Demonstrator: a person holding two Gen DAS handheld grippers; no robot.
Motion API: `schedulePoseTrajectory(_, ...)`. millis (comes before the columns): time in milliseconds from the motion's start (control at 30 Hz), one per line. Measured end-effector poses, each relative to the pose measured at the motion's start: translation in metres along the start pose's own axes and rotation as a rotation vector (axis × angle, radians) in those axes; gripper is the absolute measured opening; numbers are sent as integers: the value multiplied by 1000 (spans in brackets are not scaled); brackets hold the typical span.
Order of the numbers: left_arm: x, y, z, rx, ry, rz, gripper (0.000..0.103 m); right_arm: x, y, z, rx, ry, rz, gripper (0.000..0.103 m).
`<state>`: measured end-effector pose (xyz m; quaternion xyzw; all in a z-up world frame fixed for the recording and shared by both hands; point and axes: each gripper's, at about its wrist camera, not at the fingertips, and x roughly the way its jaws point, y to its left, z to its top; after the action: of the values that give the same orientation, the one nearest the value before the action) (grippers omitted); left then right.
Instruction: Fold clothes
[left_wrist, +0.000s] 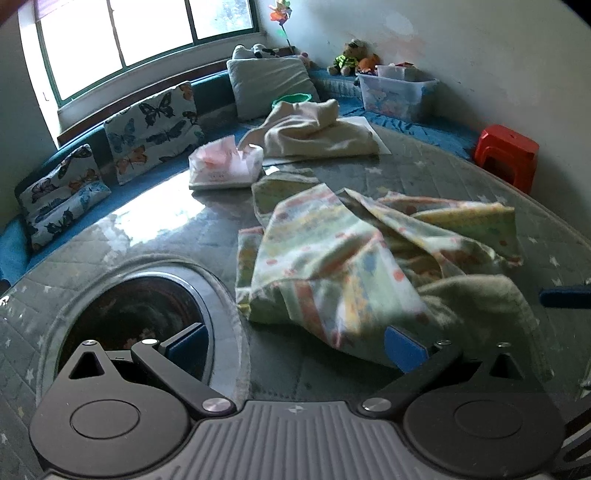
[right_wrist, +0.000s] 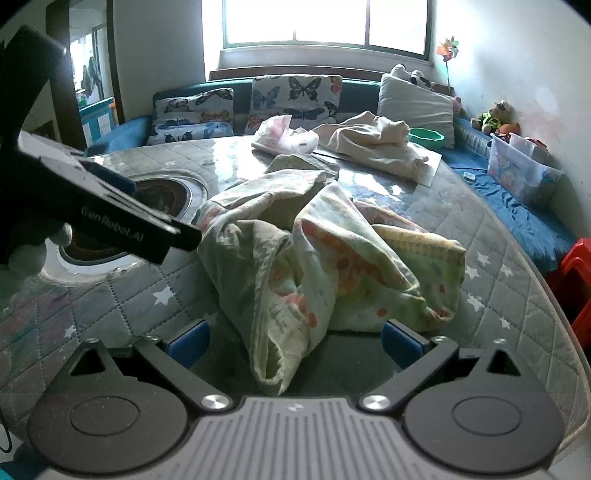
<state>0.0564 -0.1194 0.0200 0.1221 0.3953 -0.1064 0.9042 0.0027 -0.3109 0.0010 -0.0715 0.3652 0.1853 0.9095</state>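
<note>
Left tongs (left_wrist: 295, 341) agape; right tongs (right_wrist: 293, 341) agape, low.

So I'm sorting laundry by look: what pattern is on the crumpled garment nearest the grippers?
Pale green-yellow garment with orange and pink spots and stripes; clearest in the right wrist view.

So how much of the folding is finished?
Nothing looks folded yet. The patterned garment lies crumpled on the table, between both open tongs, left and right; neither grips it. The cream garment behind is still a heap too.
</note>
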Motion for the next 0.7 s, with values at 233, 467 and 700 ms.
schedulePoseTrajectory(233, -5, 3, 24, -6, -38, 8, 103, 6, 0, 7, -16, 6, -5, 100)
schedulePoseTrajectory(467, 1, -6, 44, 11, -42, 12, 103, 11, 1, 12, -25, 14, 5, 97)
schedulePoseTrajectory(700, 17, -20, 56, 32, -19, 7, 103, 15, 3, 15, -38, 12, 17, 94)
